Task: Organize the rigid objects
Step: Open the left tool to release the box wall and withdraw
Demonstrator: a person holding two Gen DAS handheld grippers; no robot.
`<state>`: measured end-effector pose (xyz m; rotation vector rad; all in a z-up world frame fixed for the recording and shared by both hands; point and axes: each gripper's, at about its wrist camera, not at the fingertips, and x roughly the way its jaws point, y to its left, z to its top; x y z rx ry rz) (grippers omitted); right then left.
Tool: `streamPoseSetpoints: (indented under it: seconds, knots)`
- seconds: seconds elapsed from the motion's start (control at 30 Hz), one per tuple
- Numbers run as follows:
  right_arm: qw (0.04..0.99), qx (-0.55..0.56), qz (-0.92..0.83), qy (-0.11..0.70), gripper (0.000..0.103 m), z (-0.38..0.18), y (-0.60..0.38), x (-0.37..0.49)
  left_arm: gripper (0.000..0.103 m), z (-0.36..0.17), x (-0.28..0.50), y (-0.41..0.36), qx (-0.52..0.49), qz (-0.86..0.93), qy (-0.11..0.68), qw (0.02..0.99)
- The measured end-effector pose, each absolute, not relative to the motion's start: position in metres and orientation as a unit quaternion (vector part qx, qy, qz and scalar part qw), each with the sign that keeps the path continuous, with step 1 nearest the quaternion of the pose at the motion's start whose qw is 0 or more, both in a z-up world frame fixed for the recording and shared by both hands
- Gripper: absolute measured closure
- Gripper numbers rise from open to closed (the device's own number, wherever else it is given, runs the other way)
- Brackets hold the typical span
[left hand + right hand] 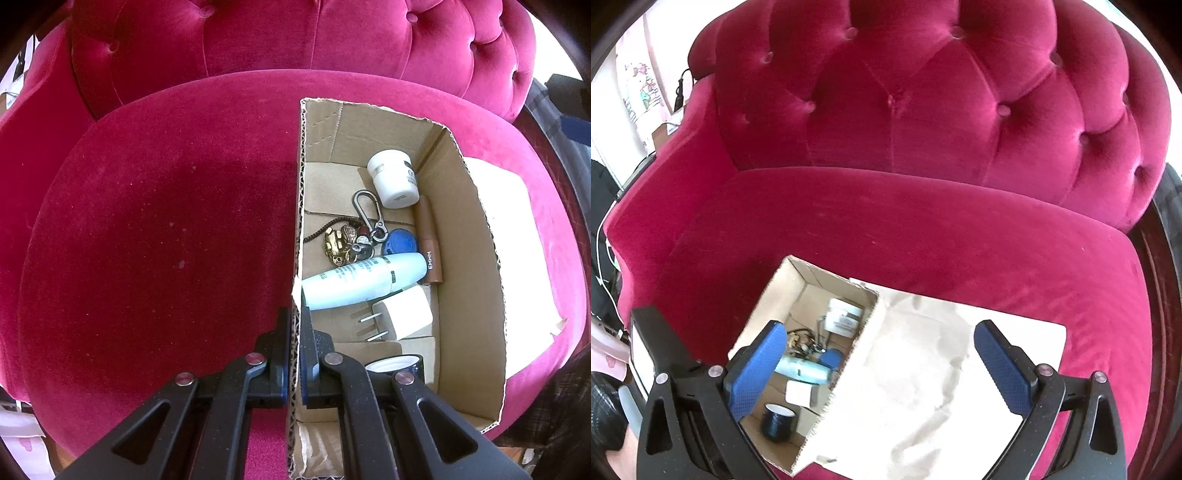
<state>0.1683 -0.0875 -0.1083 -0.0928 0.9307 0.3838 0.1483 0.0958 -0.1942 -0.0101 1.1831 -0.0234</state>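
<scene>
- Left wrist view: a cardboard box (469,236) sits on the seat of a red velvet sofa (166,206), its tufted back behind
- In the box, from far to near: a white jar (393,179) by the far right corner; a carabiner (367,212) with a bunch of key charms (343,245) and a blue fob (400,242); a brown tube (430,243) along the right wall; a pale blue bottle (364,278) lying across, its base at the left wall; a white plug (400,314) just beside the bottle, prongs pointing left; a black tape roll (397,363) nearest, partly hidden by the gripper
- A bright sheet of paper (513,229) lies on the seat outside the right wall
- The left gripper (294,332) has its fingers (282,339) nearly together, pinching the box's left wall, one finger outside and one inside
- Right wrist view: the same box (764,314) sits low on the seat with the paper (923,387) spread to its right, touching the box wall
- The jar (844,317), bottle (805,371), plug (799,393) and tape roll (779,421) show inside; the charms are small and blurred
- The right gripper (882,369) hangs above the box and paper, fingers (1001,365) spread wide, holding nothing; its left finger covers part of the box
</scene>
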Motion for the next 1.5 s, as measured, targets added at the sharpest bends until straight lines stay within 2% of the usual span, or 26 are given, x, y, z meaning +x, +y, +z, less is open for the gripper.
streamPoseSetpoints:
  seconds: [0.7, 0.73, 0.77, 0.8, 0.83, 0.87, 1.1, 1.5]
  knots:
    - [0.881, -0.030, 0.147, 0.450, 0.000, -0.110, -0.128, 0.135, 0.098, -0.185, 0.146, 0.090, -0.002, -0.002, 0.555, 0.832]
    - [0.881, -0.031, 0.147, 0.448, 0.000, -0.109, -0.128, 0.133, 0.092, -0.184, 0.146, 0.089, 0.001, -0.001, 0.555, 0.832]
    - [0.882, -0.030, 0.146, 0.448, 0.000, -0.108, -0.128, 0.133, 0.071, -0.183, 0.146, 0.088, 0.005, 0.000, 0.554, 0.832]
    - [0.882, -0.029, 0.147, 0.447, 0.000, -0.107, -0.129, 0.132, 0.055, -0.182, 0.145, 0.088, 0.008, 0.004, 0.552, 0.834]
    - [0.882, -0.028, 0.147, 0.447, 0.000, -0.106, -0.129, 0.131, 0.031, -0.179, 0.144, 0.088, 0.008, 0.008, 0.548, 0.836]
    - [0.882, -0.027, 0.147, 0.447, 0.000, -0.105, -0.130, 0.129, 0.022, -0.175, 0.142, 0.089, 0.001, 0.009, 0.540, 0.842]
    - [0.887, -0.021, 0.151, 0.436, 0.000, -0.095, -0.135, 0.115, 0.000, -0.164, 0.135, 0.091, -0.002, 0.012, 0.541, 0.841]
    - [0.890, -0.006, 0.152, 0.431, 0.000, -0.085, -0.138, 0.084, 0.000, -0.137, 0.108, 0.078, 0.021, -0.004, 0.533, 0.846]
